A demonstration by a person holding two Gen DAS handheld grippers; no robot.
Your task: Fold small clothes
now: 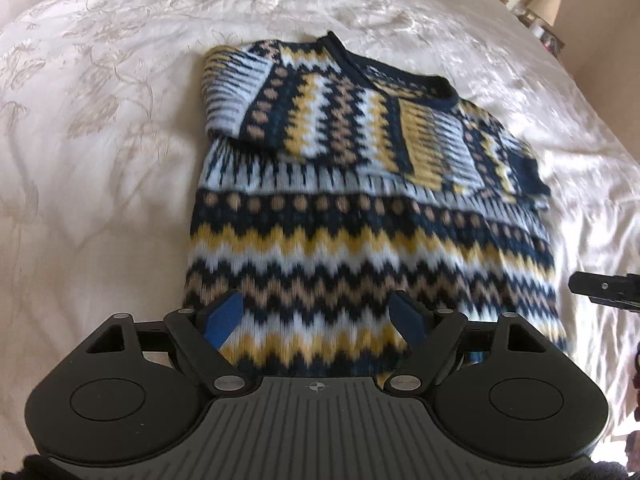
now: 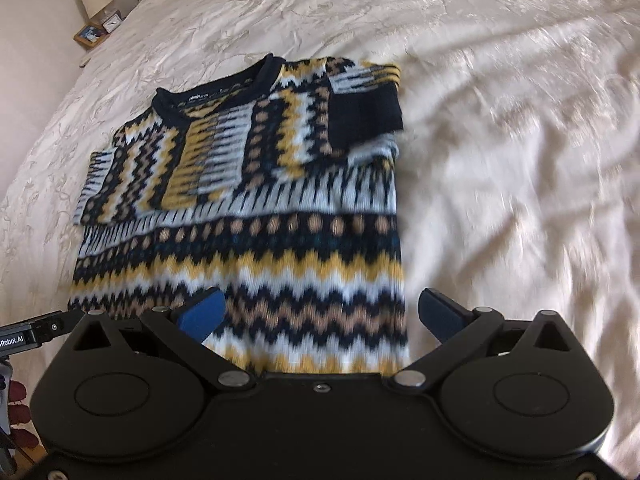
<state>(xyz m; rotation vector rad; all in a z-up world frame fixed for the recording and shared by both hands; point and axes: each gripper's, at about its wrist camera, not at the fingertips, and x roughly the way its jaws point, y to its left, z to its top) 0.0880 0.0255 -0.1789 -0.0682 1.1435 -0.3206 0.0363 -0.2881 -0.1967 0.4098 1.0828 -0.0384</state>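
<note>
A knitted sweater (image 1: pixel 340 200) in navy, yellow, white and tan zigzags lies flat on the bed, both sleeves folded in across its chest, collar at the far end. It also shows in the right wrist view (image 2: pixel 260 208). My left gripper (image 1: pixel 320 318) is open, its blue pads over the hem's left half. My right gripper (image 2: pixel 320 316) is open, its left pad over the hem's right part and its right pad over the bedspread just past the sweater's right edge. Neither holds anything. The right gripper's tip (image 1: pixel 604 290) shows at the left view's right edge.
A cream floral bedspread (image 1: pixel 120 100) covers the bed all around the sweater. A bedside table with a lamp (image 2: pixel 96 0), a clock and a picture frame (image 2: pixel 90 34) stands past the bed's far left corner in the right wrist view.
</note>
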